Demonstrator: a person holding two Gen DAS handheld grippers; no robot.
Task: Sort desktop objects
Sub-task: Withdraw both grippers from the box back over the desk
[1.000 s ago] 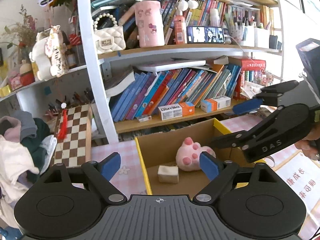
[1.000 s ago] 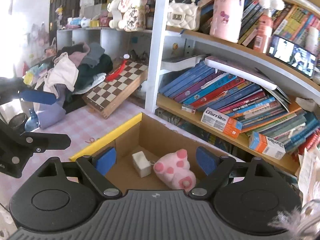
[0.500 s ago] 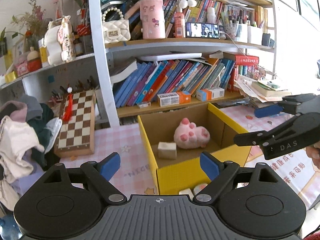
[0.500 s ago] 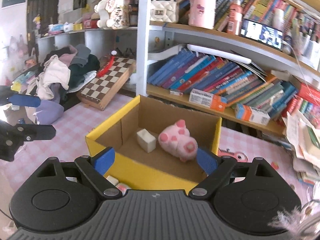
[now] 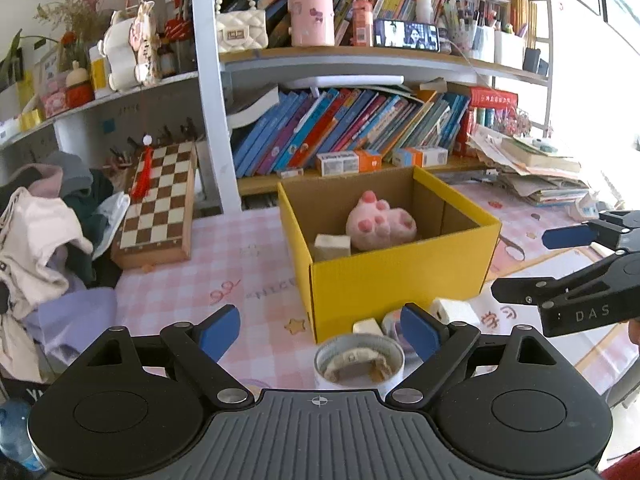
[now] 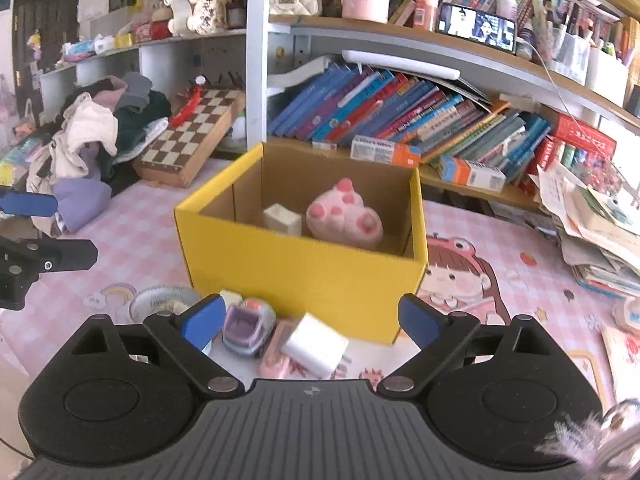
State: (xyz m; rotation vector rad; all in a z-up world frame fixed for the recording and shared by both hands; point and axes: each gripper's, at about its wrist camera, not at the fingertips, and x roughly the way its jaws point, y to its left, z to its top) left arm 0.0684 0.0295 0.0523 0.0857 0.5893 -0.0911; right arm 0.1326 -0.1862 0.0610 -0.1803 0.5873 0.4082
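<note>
A yellow cardboard box (image 5: 396,276) (image 6: 304,268) stands on the pink table and holds a pink paw plush (image 5: 380,222) (image 6: 346,220) and a small white block (image 5: 332,245) (image 6: 282,219). In front of it lie a white tape roll (image 5: 358,360) (image 6: 164,300), a white charger (image 6: 316,346) (image 5: 454,310), a purple toy (image 6: 248,322) and a pink item (image 6: 276,354). My left gripper (image 5: 318,330) is open and empty above the tape roll. My right gripper (image 6: 310,318) is open and empty over the small items.
A chessboard (image 5: 158,204) (image 6: 192,136) leans at the shelf foot, with a clothes pile (image 5: 44,232) (image 6: 100,128) to the left. Bookshelves (image 5: 352,128) fill the back. A paper stack (image 5: 532,168) (image 6: 596,220) sits at the right.
Both grippers have pulled back and away from the box interior. The box front and the small items before it have come into view. Both stay open.
</note>
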